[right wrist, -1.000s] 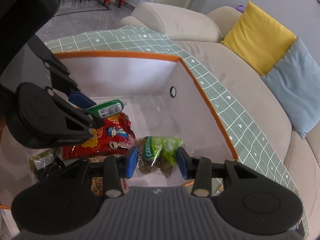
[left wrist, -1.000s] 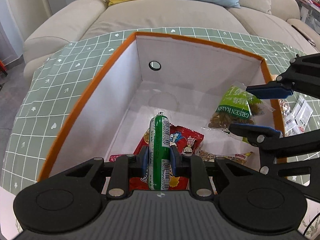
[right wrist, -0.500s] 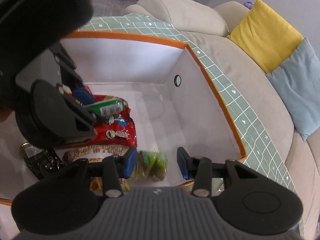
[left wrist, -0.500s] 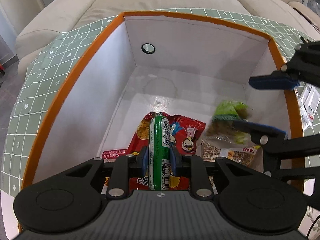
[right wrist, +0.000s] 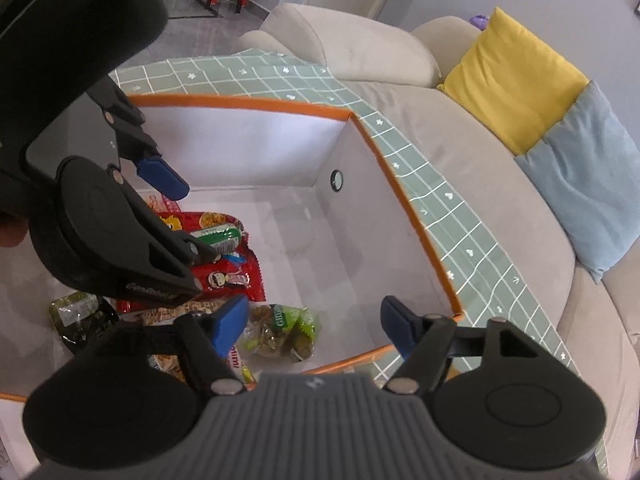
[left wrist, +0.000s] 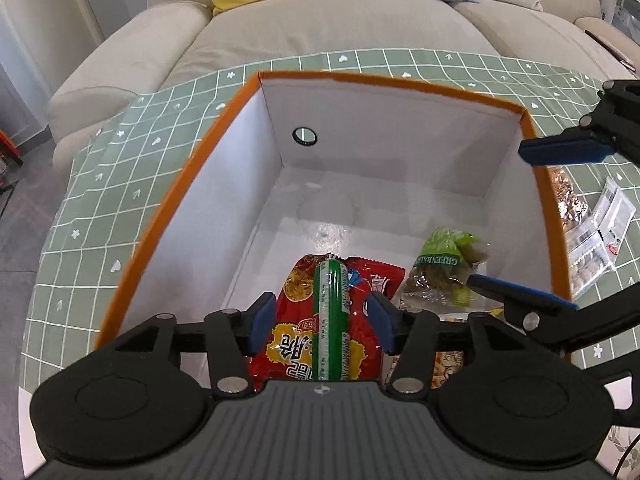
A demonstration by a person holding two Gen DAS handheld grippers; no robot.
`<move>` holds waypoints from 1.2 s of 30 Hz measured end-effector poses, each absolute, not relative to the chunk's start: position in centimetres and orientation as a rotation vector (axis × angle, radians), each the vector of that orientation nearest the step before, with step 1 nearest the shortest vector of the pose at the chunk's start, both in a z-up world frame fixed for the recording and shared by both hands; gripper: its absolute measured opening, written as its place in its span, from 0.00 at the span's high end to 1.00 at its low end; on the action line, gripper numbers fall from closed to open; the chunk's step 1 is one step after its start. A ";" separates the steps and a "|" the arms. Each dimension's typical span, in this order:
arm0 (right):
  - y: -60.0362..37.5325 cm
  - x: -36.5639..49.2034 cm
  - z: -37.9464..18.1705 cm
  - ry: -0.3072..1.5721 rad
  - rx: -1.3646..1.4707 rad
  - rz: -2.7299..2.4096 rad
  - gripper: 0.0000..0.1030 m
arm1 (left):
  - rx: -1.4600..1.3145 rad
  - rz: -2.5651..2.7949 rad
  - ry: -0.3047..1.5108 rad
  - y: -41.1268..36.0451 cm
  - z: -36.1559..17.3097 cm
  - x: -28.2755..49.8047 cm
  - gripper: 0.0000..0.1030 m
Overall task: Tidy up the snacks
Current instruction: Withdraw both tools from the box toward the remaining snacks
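Behind, beige sofa with cushions; on green checked cloth, orange-rimmed box holding green sausage stick on red packet between just-opened left gripper pads, raisin bag lying loose under likewise just-opened right gripper.

Both wrist cameras are looking steeply down, close above the orange-rimmed box, sharing its snack-strewn floor and the beige sofa beyond.
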State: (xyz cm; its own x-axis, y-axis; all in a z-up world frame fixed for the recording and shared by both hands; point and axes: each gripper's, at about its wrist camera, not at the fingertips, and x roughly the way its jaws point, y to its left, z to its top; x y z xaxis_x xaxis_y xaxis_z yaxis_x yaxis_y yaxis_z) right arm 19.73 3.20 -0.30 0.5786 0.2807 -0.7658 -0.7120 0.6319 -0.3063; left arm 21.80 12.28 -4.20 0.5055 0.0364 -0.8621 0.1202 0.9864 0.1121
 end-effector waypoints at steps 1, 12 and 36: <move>3.1 19.6 0.0 0.735 -0.651 0.628 0.24 | 0.165 -0.047 1.037 12.2 -4.0 21.6 0.39; 0.1 16.9 3.4 0.666 -0.526 0.540 0.17 | 0.131 0.008 0.930 11.4 -0.5 17.9 0.37; -11.8 9.1 1.0 0.769 -0.380 0.392 0.15 | 0.146 -0.189 0.774 2.0 0.8 9.6 0.37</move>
